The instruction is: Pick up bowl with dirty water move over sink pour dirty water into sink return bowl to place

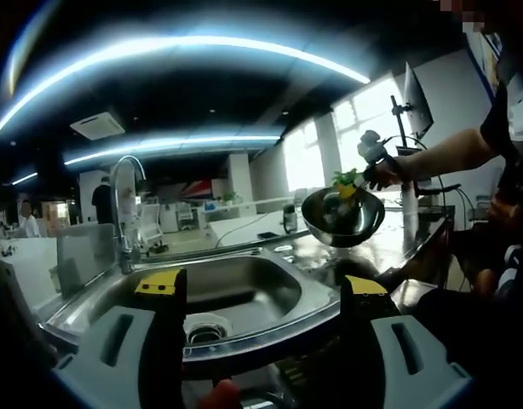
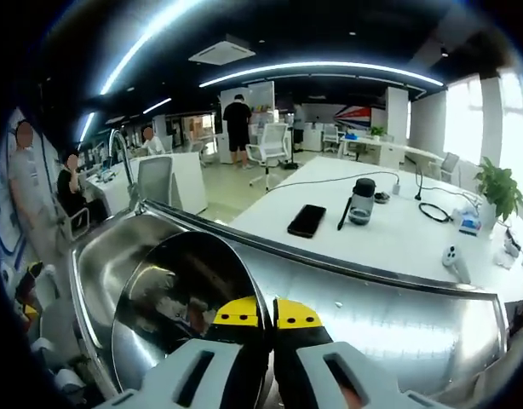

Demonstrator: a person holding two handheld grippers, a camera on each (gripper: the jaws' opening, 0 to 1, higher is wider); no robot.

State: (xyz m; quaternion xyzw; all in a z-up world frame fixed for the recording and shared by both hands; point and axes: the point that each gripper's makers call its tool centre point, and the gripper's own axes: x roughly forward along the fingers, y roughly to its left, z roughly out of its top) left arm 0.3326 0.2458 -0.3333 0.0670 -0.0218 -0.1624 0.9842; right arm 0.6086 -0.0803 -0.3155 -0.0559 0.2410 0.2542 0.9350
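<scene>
A: Steel bowl (image 2: 181,307), rim clamped in right gripper (image 2: 267,313) jaws, beside the sink (image 2: 95,273)?
B: Yes, held above the counter (image 1: 389,243). Left gripper (image 1: 261,288) jaws apart, nothing between, sink drain (image 1: 208,328) ahead, faucet (image 1: 125,209) behind.

Both views face the sink (image 1: 244,290), the right view nearer.

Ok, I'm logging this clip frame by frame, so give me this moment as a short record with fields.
bowl: steel bowl held in the air beside the sink, to its right in the left gripper view
held by: right gripper, jaws pinched on the bowl's rim
left gripper: jaws apart, holding nothing, aimed at the sink
sink: steel basin, drain visible, faucet behind it
pour: water not visible; cannot tell whether poured
background: white table with phone and bottle
</scene>
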